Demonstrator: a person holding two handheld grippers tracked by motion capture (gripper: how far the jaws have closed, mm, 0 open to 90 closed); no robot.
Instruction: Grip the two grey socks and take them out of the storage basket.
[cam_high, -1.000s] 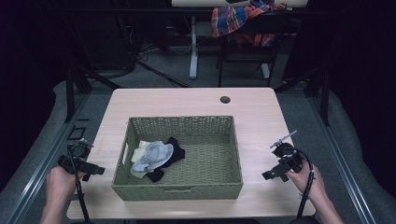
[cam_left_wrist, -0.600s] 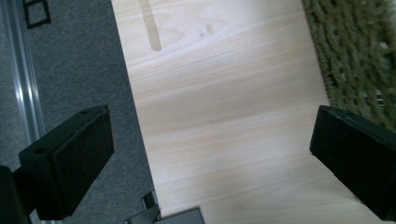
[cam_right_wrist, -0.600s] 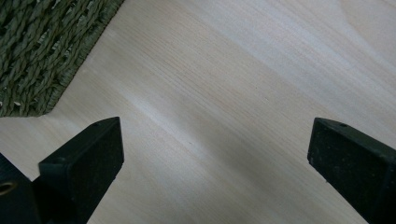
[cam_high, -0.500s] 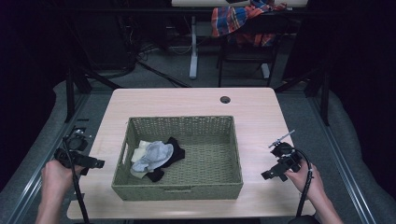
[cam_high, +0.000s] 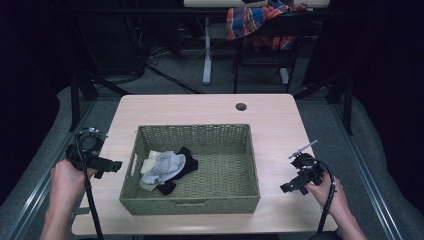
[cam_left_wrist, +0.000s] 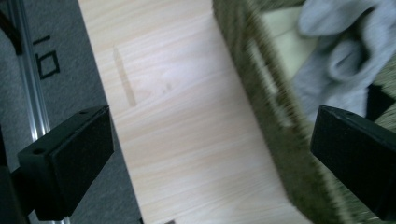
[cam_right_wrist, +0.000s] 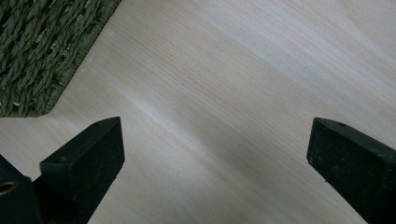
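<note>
Mostly readable, some parts cut off. Left gripper view: basket wall (cam_left_wrist: 275, 126) is blurred, grey sock (cam_left_wrist: 341, 56) runs off the upper right of the frame, and something pale shows beside it, can't tell what. Pile of clothes (cam_high: 167, 167) sits in the left half of the basket (cam_high: 220, 200) in the high view: grey and pale pieces on top, black piece half buried underneath, so its shape is hard to make out.

Left gripper (cam_high: 112, 166) is at the left of the frame, over the table edge just beside the basket's left wall, pointing at it; jaws spread wide, nothing between them. That wall stands between it and the clothes. Right gripper (cam_high: 290, 187) is at lower right over bare table (cam_high: 280, 125), apart from the basket, jaws also wide apart and empty; a basket corner (cam_right_wrist: 42, 46) shows at upper left of its view.

Basket: rectangular, olive woven wicker, slot handles. Table: pale wood grain, dark round hole (cam_high: 241, 106) near the far edge. Plaid cloth (cam_high: 260, 22) on a chair at top of frame.
</note>
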